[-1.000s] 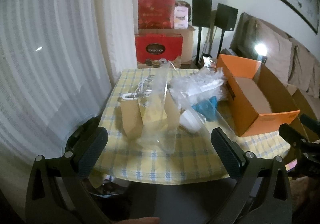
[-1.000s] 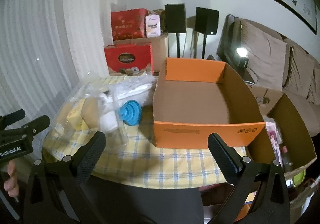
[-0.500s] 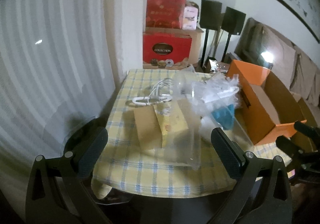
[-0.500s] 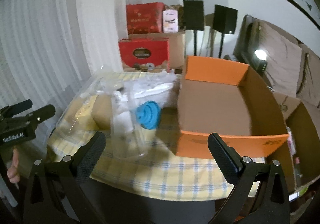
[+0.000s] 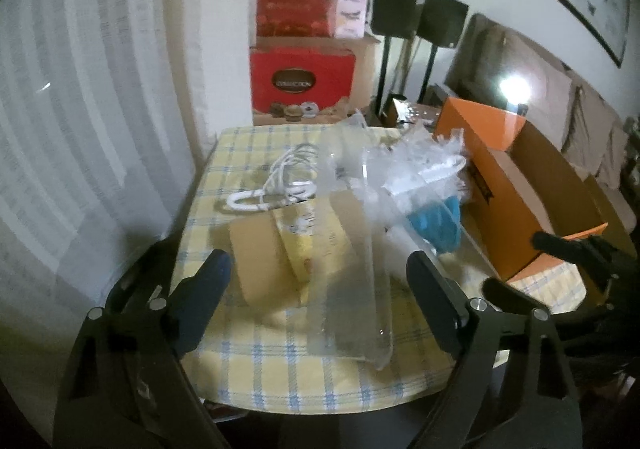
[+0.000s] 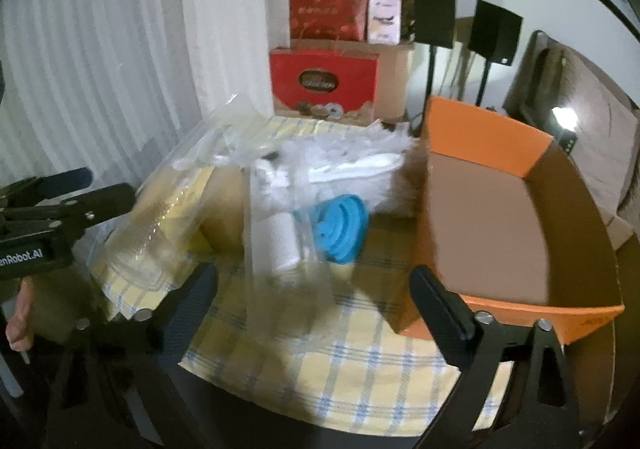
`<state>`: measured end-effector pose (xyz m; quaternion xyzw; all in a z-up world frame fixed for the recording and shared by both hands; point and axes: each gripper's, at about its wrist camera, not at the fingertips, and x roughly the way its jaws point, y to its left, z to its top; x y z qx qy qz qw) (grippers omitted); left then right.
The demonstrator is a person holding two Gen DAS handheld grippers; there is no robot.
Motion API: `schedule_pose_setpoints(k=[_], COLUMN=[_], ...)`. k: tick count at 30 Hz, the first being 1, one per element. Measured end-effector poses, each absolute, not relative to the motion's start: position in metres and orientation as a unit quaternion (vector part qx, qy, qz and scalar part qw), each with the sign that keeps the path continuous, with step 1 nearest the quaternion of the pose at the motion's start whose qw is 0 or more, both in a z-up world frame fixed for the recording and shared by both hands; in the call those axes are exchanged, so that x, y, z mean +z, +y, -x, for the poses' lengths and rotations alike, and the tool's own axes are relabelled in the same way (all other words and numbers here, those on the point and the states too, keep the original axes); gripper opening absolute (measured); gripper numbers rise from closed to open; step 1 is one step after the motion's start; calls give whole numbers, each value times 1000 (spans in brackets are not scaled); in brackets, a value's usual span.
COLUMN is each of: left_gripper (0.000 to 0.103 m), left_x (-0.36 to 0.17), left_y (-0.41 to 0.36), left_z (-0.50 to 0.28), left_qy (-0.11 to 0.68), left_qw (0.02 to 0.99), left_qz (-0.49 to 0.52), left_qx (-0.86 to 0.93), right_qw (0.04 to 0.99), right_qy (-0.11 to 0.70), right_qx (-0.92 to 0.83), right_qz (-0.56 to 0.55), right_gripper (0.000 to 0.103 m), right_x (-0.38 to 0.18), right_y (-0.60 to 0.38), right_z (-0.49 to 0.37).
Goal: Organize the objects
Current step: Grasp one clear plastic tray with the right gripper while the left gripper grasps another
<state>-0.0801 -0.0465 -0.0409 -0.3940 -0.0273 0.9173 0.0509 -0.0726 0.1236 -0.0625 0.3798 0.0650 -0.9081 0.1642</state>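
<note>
On the yellow checked tablecloth, taking the left wrist view from left to right, a coiled white cable lies at upper left of the pile, then a brown cardboard packet under a clear plastic bag, a blue funnel-like piece in crinkly wrap, and the empty orange box at right. The left gripper hangs wide above the packet, jaws closing with nothing pressed between them; the right gripper does likewise over the bagged white roll. The film will likely be light, slippery and floppy, so I would pinch the stiff packet through the bag, not loose film, which may slide or tear
</note>
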Motion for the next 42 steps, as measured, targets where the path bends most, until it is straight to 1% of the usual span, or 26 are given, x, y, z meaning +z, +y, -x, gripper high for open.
schedule_pose_setpoints(k=[1,5,6,8,9,11,12,14,18,20,22,24,31,42], left_gripper=[86,66,64,52,49,35,32,21,12,4,4,4,4,4], left_x=[-41,-45,-47,-51,-53,-58,-61,-66,-74,-75,-76,-75,-65,-32], left_y=[-45,-41,-41,-38,-38,-38,-38,-41,-47,-51,-56,-61,-64,-47], left_z=[82,89,90,93,94,98,100,102,104,104,103,102,94,91], left_qy=[-28,-20,-19,-18,-18,-18,-20,-28,-36,-50,-63,-69,-81,-91], left_qw=[58,70,72,83,86,92,93,95,95,98,97,94,89,102], left_qz=[394,403,406,414,417,428,433,442,451,454,453,450,434,407], left_qx=[917,912,911,906,904,899,896,891,887,884,884,885,893,903], right_qw=[168,175,177,181,183,183,181,179,173,177,180,187,196,200], right_qy=[68,69,69,70,71,75,78,83,101,102,97,92,63,41], right_qx=[-905,-897,-895,-892,-890,-887,-884,-880,-875,-871,-866,-860,-860,-886], right_qz=[-385,-399,-403,-408,-412,-418,-423,-431,-441,-447,-456,-466,-467,-416], right_gripper=[90,86,85,85,85,85,85,85,86,86,81,59,59,58], right_x=[-66,-75,-78,-81,-84,-88,-91,-96,-104,-107,-111,-116,-113,-60], right_y=[121,115,114,112,111,108,106,104,98,95,94,93,102,122], right_z=[75,85,87,91,94,97,100,103,107,109,112,115,113,89])
